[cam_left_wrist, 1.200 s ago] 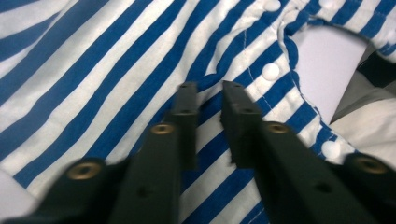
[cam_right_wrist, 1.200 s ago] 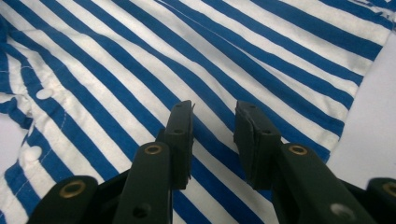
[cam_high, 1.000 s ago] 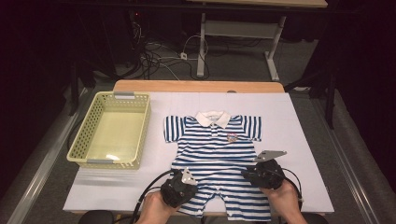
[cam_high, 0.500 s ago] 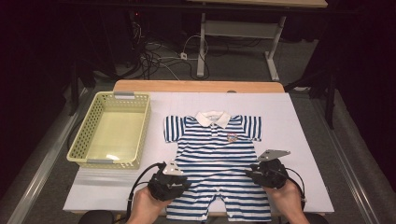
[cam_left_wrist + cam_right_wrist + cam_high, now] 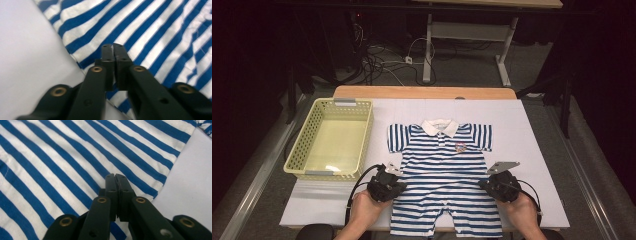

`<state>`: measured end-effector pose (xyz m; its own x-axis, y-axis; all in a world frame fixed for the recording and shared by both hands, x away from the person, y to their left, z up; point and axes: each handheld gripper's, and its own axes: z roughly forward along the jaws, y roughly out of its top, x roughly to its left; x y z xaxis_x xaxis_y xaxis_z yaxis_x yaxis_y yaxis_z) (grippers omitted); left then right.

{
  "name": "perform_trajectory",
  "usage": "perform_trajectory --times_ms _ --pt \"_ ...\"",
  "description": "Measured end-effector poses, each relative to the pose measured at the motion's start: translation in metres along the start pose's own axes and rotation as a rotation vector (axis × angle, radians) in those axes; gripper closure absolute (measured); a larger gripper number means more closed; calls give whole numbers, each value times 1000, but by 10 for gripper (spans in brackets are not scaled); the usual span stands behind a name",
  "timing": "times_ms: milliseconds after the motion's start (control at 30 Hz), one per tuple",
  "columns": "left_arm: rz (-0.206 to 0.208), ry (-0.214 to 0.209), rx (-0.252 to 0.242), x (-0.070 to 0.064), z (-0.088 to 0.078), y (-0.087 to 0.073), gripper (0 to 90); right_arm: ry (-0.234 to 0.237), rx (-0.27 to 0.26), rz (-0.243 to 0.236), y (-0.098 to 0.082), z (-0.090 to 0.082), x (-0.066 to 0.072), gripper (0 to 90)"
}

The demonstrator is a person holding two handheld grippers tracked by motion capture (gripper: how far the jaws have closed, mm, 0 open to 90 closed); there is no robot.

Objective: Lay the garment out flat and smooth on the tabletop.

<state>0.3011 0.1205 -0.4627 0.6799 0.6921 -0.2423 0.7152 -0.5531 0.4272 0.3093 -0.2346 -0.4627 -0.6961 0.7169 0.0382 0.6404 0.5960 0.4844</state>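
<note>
Blue-and-white striped cotton baby romper (image 5: 444, 180) lies flat mid-tabletop (image 5: 537, 130) (beside a yellow plastic basket (image 5: 332, 140)), its side hems pinched by the left claw (image 5: 113, 53) and right claw (image 5: 116, 182), both having just closed on the fabric.

We hold our left gripper (image 5: 386, 184) at the lower left of centre and our right gripper (image 5: 501, 186) at the lower right in the high view, forearms entering from the bottom, both pairs of jaws having just closed together.
</note>
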Motion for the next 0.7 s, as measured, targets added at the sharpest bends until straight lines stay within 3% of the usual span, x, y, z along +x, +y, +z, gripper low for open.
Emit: perform_trajectory --times_ms 100,267,367,400,433,500,533,567,600,633,700 --pt "9 -4 25 -1 -3 0 874 -10 4 -23 -1 -2 3 900" --pt "5 -9 31 1 -9 -3 874 22 20 -14 -7 -8 5 900" --pt "-3 5 -8 3 -12 -4 868 32 20 -3 -8 -9 5 900" --pt "6 8 -54 2 -14 -4 836 28 -8 2 -8 -12 7 873" --pt "6 8 -54 2 -14 -4 795 28 -8 2 -8 -12 7 873" --pt "3 -29 -104 -1 -17 -2 749 50 -54 -1 -7 -14 12 819" --pt "19 -57 -133 -8 -17 2 723 57 -59 -9 -5 -13 15 811" --pt "19 -57 -133 -8 -17 2 708 57 -59 -9 -5 -13 15 811" --pt "60 -73 -136 -19 -14 6 695 73 -50 -28 -1 -9 20 795" --pt "60 -73 -136 -19 -14 6 683 73 -50 -28 -1 -9 20 795" --pt "124 -86 -107 -36 -5 8 660 95 -34 -56 2 -4 29 774"
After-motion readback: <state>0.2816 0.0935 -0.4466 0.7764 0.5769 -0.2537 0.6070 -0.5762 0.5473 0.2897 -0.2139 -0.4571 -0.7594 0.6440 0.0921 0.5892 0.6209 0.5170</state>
